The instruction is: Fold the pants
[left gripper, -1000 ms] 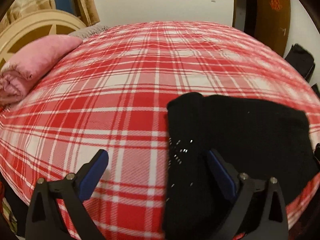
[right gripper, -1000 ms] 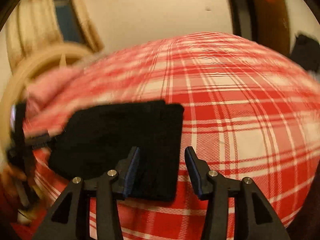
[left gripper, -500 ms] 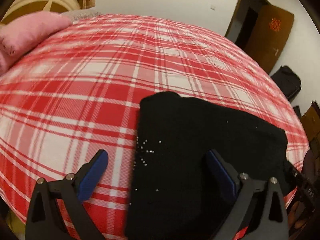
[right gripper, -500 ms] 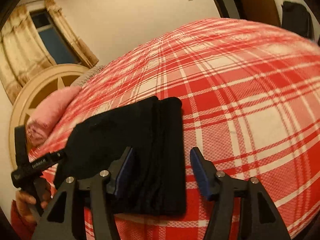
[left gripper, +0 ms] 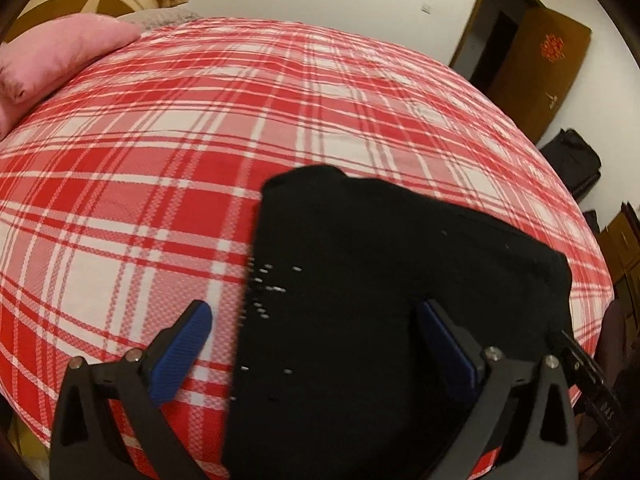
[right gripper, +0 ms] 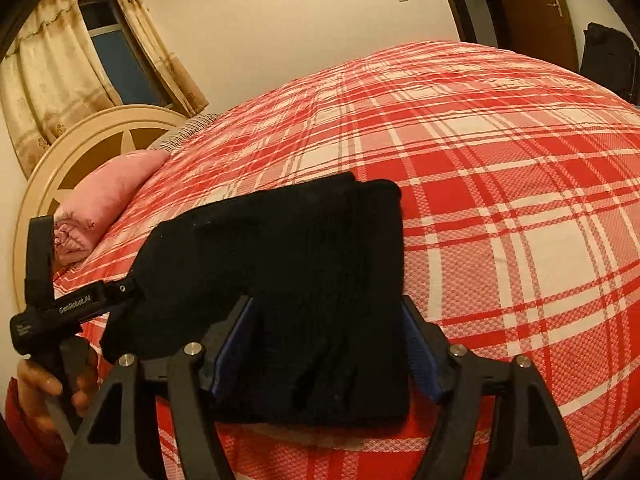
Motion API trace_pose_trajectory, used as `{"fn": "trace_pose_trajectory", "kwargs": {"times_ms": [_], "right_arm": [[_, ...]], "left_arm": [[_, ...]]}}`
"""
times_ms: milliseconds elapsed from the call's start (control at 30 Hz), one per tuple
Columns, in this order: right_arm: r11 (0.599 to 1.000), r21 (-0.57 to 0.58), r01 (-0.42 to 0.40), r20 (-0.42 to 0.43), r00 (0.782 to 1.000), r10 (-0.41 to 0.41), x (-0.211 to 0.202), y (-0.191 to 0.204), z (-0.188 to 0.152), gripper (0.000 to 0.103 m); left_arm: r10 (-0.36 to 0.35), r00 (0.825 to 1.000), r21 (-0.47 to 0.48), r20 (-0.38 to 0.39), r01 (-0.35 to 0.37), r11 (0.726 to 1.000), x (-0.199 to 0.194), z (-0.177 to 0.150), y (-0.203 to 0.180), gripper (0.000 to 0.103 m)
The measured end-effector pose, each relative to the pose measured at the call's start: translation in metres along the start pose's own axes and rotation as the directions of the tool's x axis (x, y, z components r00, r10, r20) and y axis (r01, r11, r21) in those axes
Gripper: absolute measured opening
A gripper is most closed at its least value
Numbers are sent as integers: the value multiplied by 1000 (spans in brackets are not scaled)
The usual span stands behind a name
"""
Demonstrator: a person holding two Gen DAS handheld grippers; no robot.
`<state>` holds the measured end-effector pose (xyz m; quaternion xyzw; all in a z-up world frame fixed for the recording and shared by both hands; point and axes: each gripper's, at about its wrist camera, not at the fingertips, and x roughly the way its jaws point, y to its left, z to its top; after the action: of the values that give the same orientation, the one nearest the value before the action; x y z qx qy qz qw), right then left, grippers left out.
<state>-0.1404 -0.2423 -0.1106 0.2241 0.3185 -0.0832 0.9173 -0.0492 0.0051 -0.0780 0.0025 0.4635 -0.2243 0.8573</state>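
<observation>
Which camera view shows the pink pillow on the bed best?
The right wrist view: the pink pillow appears whole against the headboard, its crumpled end included. The left wrist view cuts it off at the frame's left edge.

Legible markings, both wrist views.
Noted pale lettering along the black body of the left gripper (right gripper: 132,300) in the right wrist view, roughly "GenRobot.AI", last characters uncertain; smaller print on its rear block too blurred to read. Seen in the left wrist view: faint characters on the right gripper (left gripper: 560,334) at the frame's right edge, not readable. Red ornamental sign (left gripper: 552,49) recorded on the brown door (left gripper: 536,92), character not resolved. No other text or numbers found.
</observation>
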Motion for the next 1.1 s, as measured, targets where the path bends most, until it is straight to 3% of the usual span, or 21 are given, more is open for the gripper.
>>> {"fn": "trace_pose_trajectory", "kwargs": {"times_ms": [33,100,133,167,233,467,767,1100], "right_arm": [[1000,-8,6,-6,1000,-6,0,1,0,66],[999,-36,-8,-17,1000,7,1,4,3,46],[999,-48,-17,-22,1000,16,-1,6,3,42],[998,-63,-18,-26,1000,17,-2,10,3,37],[996,-85,-4,-22,1000,3,-3,16,2,35],[988,-144,55,6,998,-55,-10,30,-1,33],[973,-211,91,46,995,-84,-24,47,5,31],[939,-339,52,134,991,-7,-50,98,37,30]], "left_arm": [[4,1000,13,1,-4,1000,1,-1,-3,103],[14,1000,32,7,-14,999,2,-3,-8,103],[14,1000,39,10,-15,999,2,-4,-10,96],[0,1000,46,13,-1,999,0,-4,-12,82],[-35,999,68,10,34,997,-5,-3,-19,62],[-9,999,82,38,5,997,-13,0,-25,36],[21,998,91,65,-27,995,-24,2,-28,18],[3,992,40,124,-8,999,-51,20,-11,15]]}}
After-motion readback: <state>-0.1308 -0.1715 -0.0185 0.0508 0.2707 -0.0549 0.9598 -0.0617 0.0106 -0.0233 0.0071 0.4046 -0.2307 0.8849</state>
